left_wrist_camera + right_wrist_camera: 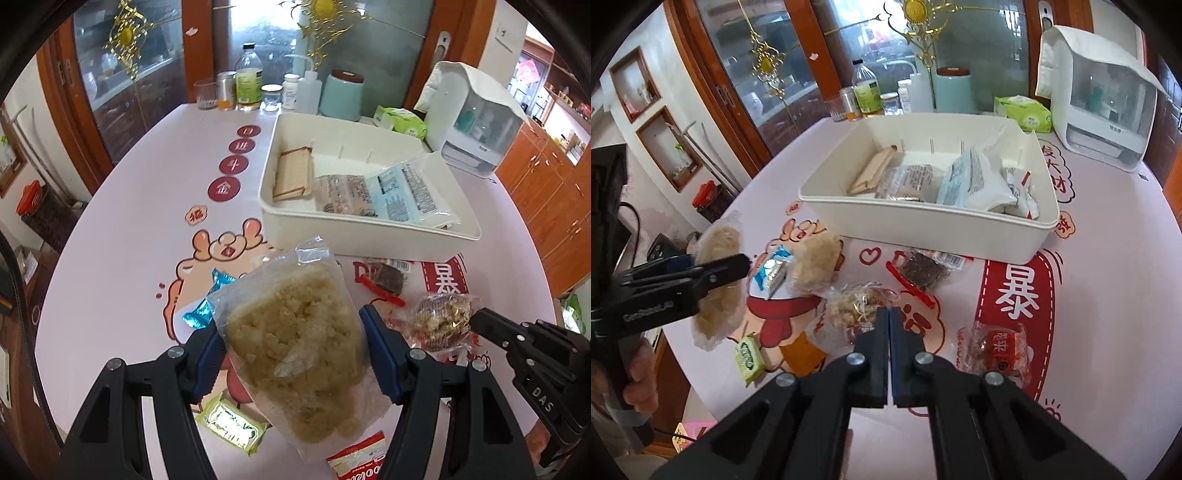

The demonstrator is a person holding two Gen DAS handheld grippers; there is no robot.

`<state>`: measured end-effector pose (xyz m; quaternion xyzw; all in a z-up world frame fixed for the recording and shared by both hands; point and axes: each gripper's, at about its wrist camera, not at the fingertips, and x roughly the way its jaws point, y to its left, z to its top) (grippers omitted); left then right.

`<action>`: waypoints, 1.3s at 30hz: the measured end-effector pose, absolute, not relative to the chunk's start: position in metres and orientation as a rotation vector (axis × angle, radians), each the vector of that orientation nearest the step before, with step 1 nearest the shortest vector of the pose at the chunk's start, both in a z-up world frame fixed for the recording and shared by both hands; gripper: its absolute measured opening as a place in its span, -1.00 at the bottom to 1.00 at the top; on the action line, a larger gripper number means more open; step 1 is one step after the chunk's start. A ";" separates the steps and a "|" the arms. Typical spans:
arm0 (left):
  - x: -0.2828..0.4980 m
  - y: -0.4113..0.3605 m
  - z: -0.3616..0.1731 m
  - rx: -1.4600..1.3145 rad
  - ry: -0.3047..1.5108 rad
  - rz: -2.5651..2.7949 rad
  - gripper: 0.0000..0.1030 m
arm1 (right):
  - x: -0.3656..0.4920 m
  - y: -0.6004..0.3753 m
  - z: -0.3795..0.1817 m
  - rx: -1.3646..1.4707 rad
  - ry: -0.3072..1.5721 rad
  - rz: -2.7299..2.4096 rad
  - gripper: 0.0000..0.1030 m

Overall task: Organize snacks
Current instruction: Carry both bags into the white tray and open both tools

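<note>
Between the left gripper's (pixel 293 345) fingers (pixel 380 354): crumbly snack bag (pixel 295 332).

My left wrist camera looks forward and down along my left tool (pixel 291 347), close above the worktop (pixel 122 229). My right wrist camera faces likewise. Both views share the white bin (pixel 369 229) in the upper centre of frame.
</note>
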<state>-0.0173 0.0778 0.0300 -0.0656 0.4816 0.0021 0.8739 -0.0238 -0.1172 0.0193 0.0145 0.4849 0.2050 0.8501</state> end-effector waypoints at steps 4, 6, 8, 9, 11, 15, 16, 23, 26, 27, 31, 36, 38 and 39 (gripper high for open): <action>-0.008 0.070 0.044 -0.104 0.991 -0.025 0.31 | -0.026 -0.119 0.039 0.021 0.967 0.434 -0.99; -0.002 0.067 0.053 -0.085 0.975 -0.033 0.31 | -0.025 -0.120 0.050 0.020 0.936 0.433 -0.99; 0.007 0.064 0.066 -0.060 0.953 -0.044 0.31 | -0.022 -0.122 0.063 0.015 0.900 0.426 -0.99; 0.012 0.063 0.072 -0.053 0.943 -0.048 0.31 | -0.019 -0.123 0.072 0.013 0.876 0.418 -0.99; 0.024 0.059 0.087 -0.034 0.918 -0.060 0.31 | -0.015 -0.124 0.085 0.008 0.843 0.408 -0.99; 0.045 0.054 0.118 0.002 0.854 -0.071 0.31 | 0.000 -0.127 0.119 -0.011 0.751 0.359 -0.99; 0.051 0.051 0.127 0.016 0.829 -0.071 0.31 | 0.004 -0.128 0.124 -0.010 0.738 0.347 -0.99; 0.099 0.039 0.163 0.077 0.747 -0.072 0.31 | 0.047 -0.129 0.168 0.003 0.635 0.250 -0.99; 0.124 0.036 0.168 0.095 0.733 -0.072 0.31 | 0.067 -0.126 0.178 -0.006 0.614 0.218 -0.99; 0.131 0.035 0.167 0.099 0.735 -0.075 0.31 | 0.074 -0.124 0.180 -0.010 0.610 0.209 -0.99; 0.160 0.034 0.162 0.112 0.752 -0.072 0.31 | 0.100 -0.121 0.183 -0.017 0.611 0.186 -0.99; 0.183 0.029 0.149 0.134 0.770 -0.064 0.32 | 0.129 -0.118 0.177 -0.016 0.639 0.151 -0.99; 0.190 0.027 0.142 0.147 0.779 -0.063 0.35 | 0.137 -0.117 0.172 -0.009 0.658 0.156 -0.98; 0.192 0.026 0.139 0.148 0.784 -0.062 0.55 | 0.140 -0.116 0.170 -0.007 0.670 0.161 -0.97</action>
